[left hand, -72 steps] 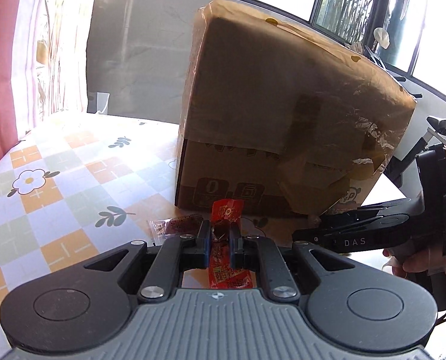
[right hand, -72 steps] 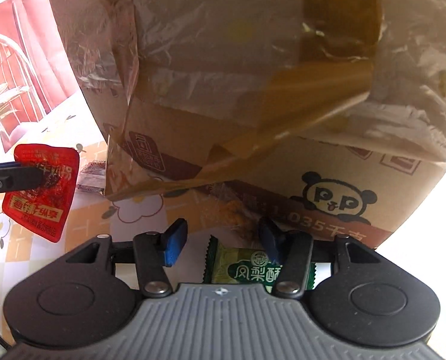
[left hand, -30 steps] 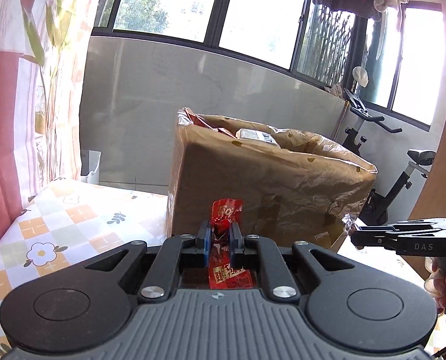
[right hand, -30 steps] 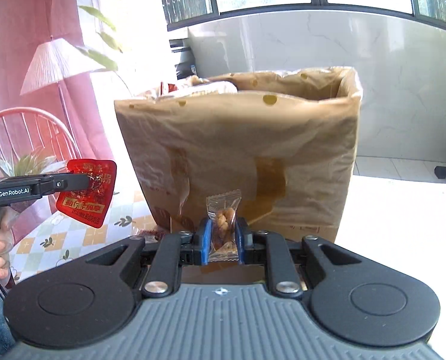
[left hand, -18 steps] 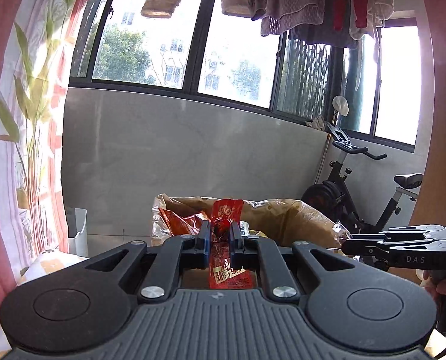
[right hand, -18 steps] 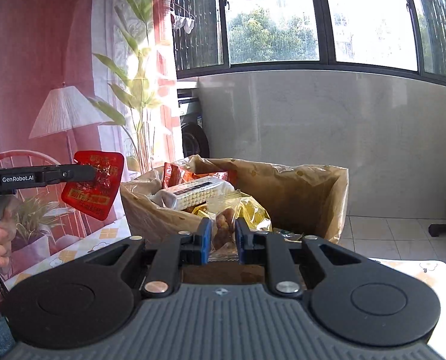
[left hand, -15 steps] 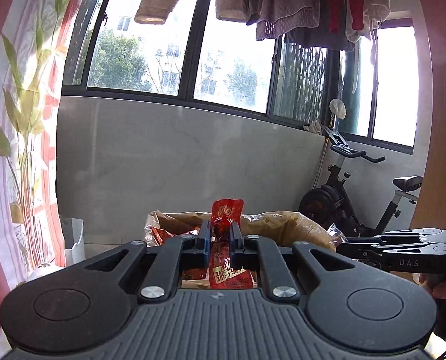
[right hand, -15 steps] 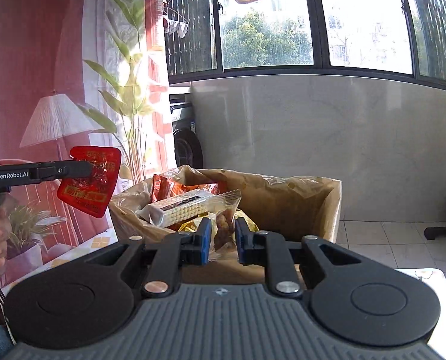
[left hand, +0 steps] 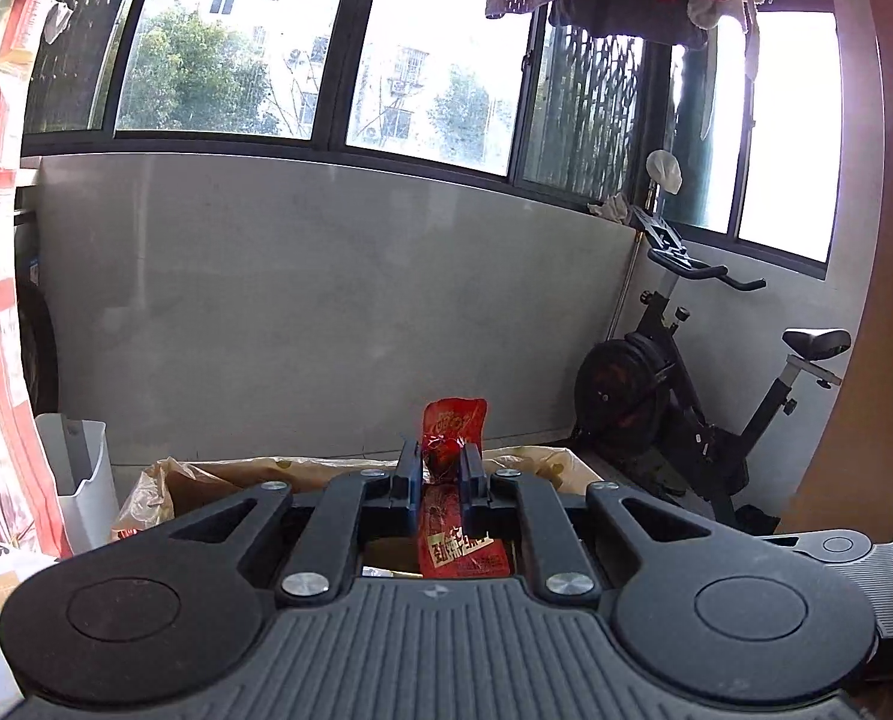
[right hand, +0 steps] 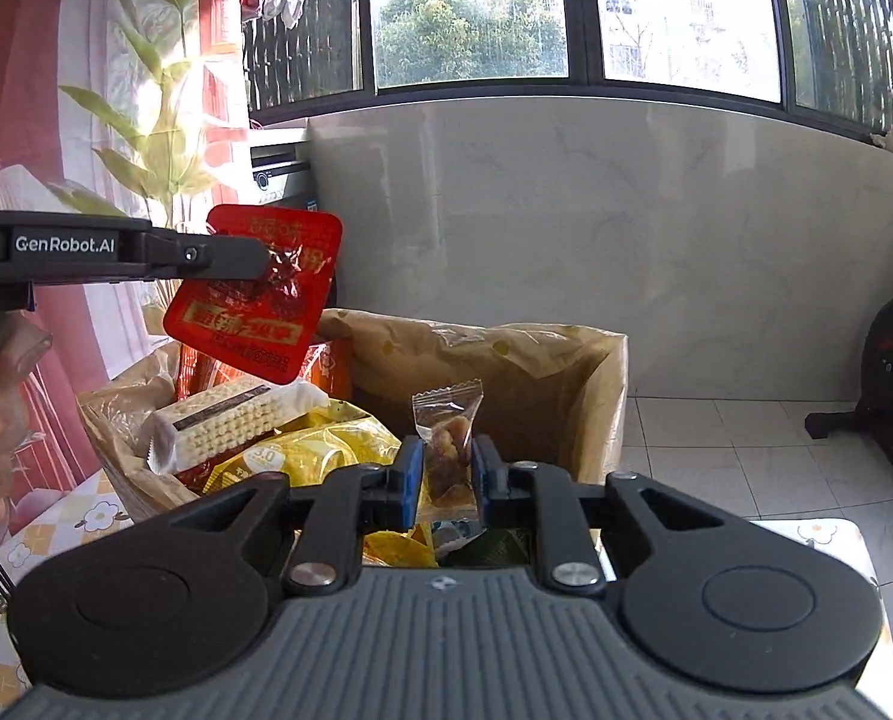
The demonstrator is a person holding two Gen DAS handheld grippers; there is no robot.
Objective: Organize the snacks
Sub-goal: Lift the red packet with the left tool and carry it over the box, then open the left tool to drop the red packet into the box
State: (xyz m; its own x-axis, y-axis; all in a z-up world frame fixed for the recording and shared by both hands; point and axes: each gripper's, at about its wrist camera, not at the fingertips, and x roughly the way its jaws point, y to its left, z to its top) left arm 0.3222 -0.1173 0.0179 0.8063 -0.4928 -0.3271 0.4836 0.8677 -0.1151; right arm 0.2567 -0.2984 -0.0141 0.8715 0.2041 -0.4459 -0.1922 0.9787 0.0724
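We raised both grippers from the tabletop to above the open cardboard box (right hand: 566,372), and the right gripper (right hand: 444,480) picked up a clear-wrapped snack (right hand: 446,438).

The side of the left gripper (right hand: 254,258) carries the white words "GenRobot.AI". The red snack packet (right hand: 254,294) in its fingers has yellow Chinese characters, too small to read. A yellow packet (right hand: 302,450) in the box shows "3.0".

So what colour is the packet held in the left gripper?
Red with gold lettering; the packet in the left gripper shows best in the right wrist view.
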